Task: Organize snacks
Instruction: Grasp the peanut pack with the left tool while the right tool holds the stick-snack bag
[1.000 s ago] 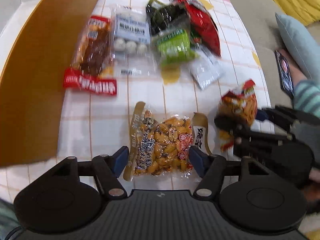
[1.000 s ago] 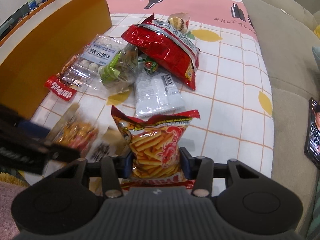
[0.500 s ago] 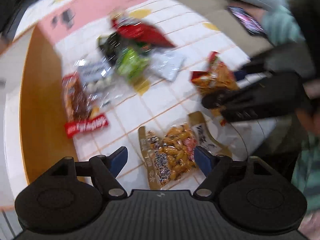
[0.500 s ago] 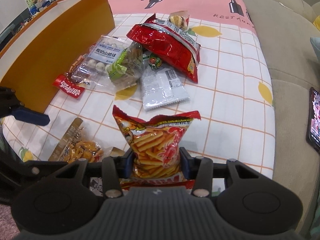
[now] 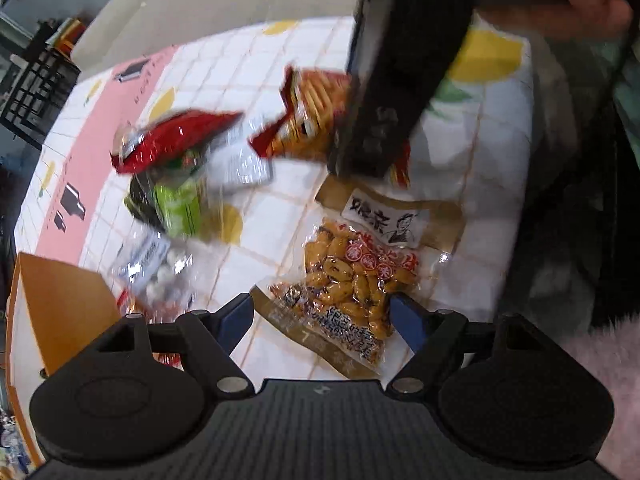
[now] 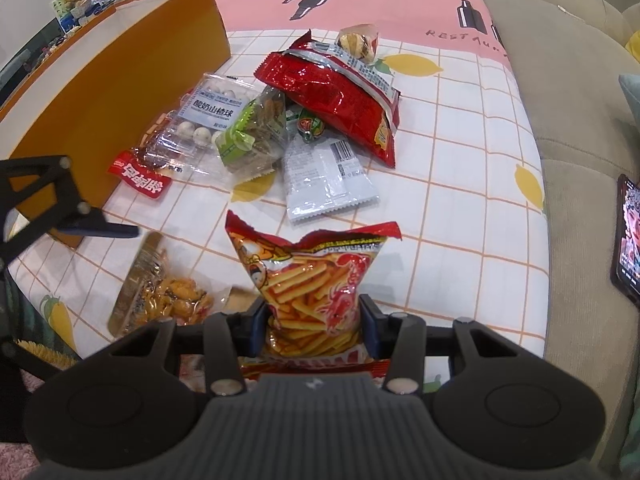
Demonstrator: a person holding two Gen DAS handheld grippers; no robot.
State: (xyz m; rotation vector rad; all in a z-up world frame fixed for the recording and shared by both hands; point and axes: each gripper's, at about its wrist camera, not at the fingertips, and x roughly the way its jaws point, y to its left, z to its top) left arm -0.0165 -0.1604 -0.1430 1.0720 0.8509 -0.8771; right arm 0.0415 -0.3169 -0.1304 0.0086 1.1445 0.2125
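A clear bag of yellow beans (image 5: pixel 352 280) lies flat on the checked tablecloth (image 5: pixel 280 216). My left gripper (image 5: pixel 320 304) hovers over its near end, jaws opening, blue pads either side and not pressing it. My right gripper (image 6: pixel 316 316) is shut on the lower part of a red bag of fries (image 6: pixel 312 272), held upright. In the left wrist view the fries bag (image 5: pixel 312 112) shows beyond the bean bag, partly hidden by the dark body of the right gripper. The bean bag (image 6: pixel 172 300) also shows in the right wrist view, left of the fries bag.
An orange box (image 6: pixel 120 80) stands along the left of the table. Beside it lie a clear pack of white balls (image 6: pixel 208 116), a green pack (image 6: pixel 248 136), a white sachet (image 6: pixel 324 176) and a large red bag (image 6: pixel 332 92). A phone (image 6: pixel 628 236) rests on the sofa at right.
The left wrist view has rolled strongly and shifted across the table, and the left jaws have spread wider around the bean bag. The right gripper and fries bag have stayed put.
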